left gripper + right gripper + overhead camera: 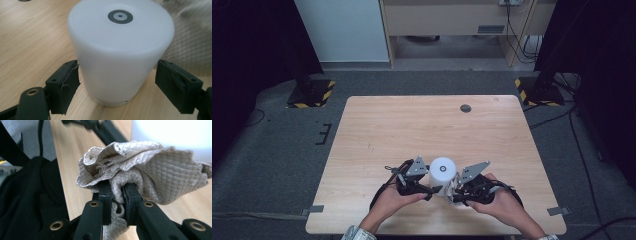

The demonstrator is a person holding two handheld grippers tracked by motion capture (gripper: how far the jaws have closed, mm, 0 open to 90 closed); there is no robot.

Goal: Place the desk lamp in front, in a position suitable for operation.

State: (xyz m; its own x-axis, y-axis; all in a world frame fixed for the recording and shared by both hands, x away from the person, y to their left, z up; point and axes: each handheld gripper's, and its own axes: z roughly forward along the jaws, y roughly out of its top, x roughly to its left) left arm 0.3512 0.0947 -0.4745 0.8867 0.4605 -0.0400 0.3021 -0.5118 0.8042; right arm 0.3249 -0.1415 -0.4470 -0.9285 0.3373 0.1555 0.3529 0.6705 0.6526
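Two items in hand at the near edge of the table point(377, 125), approx centre.

Item 1: white cylinder point(442, 175), upright, matt translucent plastic, rounded top edge. We judge it light, stiff, prob. hollow; smooth wall, so likely slippery under hard pads. Best hold: low on the side wall, opposite sides, as the left gripper point(117, 85) has it. Its jaws stand wide, one either side of the base; left pad touches or nearly touches the wall, right pad looks just clear. We can't tell if it truly grips.

Item 2: beige quilted cloth point(140, 172), crumpled, soft, limp, no fragility. We judge it light & easy to pinch anywhere; a bunched fold holds best. Right gripper point(117, 192) jaws are clamped tight on such a fold, cloth just beside the cylinder's wall.

Markings: dark ring w/ grey centre point(120, 16) on the cylinder top. No brand, label or legible writing on either item.
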